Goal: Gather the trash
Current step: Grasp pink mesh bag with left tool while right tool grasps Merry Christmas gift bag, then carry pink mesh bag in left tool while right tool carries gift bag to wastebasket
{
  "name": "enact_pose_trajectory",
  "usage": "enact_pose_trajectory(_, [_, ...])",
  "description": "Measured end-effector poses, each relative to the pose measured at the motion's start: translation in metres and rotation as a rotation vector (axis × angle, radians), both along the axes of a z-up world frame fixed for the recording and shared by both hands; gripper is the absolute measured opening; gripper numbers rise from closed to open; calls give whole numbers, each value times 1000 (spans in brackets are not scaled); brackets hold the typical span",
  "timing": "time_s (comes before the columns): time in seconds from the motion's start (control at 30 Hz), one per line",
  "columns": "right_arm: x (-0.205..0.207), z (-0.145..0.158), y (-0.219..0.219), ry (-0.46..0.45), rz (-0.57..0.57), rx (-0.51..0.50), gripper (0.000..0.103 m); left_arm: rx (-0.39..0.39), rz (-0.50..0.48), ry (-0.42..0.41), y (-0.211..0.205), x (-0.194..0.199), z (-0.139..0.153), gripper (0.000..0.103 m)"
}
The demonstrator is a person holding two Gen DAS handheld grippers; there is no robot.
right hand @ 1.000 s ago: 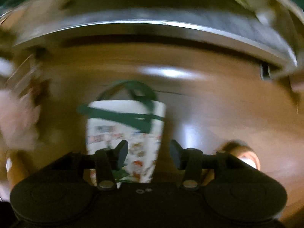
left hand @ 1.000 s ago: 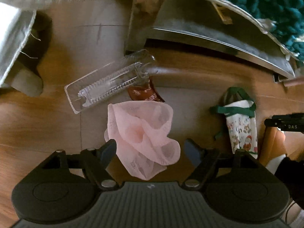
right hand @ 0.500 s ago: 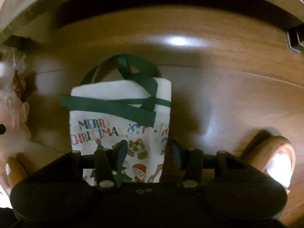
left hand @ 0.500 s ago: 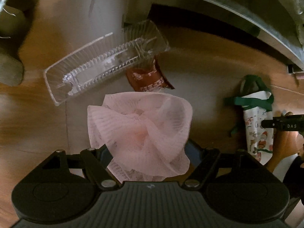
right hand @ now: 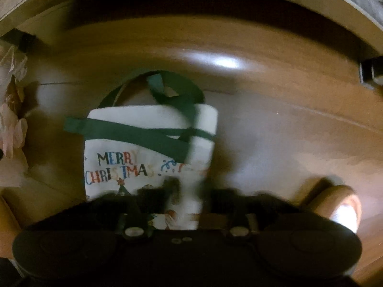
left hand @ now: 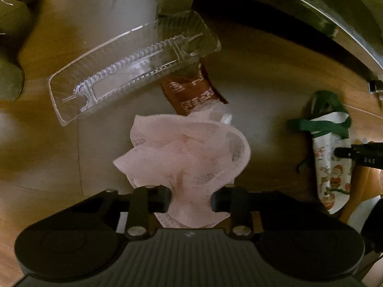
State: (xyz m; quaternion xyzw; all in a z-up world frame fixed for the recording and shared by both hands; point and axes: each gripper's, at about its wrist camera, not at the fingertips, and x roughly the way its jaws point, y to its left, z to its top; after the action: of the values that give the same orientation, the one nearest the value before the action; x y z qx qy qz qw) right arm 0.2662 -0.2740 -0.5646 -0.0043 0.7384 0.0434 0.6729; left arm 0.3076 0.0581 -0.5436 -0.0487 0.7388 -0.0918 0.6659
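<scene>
"MERRY CHRISTMAS" in coloured capitals printed on white gift bag (right hand: 148,153) with green straps, right wrist view. "DAS" in pale letters on black part (left hand: 366,159) at right edge, left wrist view. White print on brown wrapper (left hand: 191,91) present but illegible.

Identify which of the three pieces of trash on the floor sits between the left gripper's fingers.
The pink crumpled mesh net. The clear plastic tray and brown wrapper lie farther ahead, beyond the left gripper.
</scene>
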Motion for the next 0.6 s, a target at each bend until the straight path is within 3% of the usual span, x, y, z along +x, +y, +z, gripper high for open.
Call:
enact_pose_trajectory(0.07, [3,11,0,-22,3,-14,8,9,-19,1,-2,0,4,17])
enact_pose_trajectory(0.27, [-3,63,27,-88,34,0,6,6,-60,-17,-7,1,37,13])
enact_pose_trajectory(0.6, [-17,180,55,-239,131,35,6,-9,-134,-125,-10,-7,141,13])
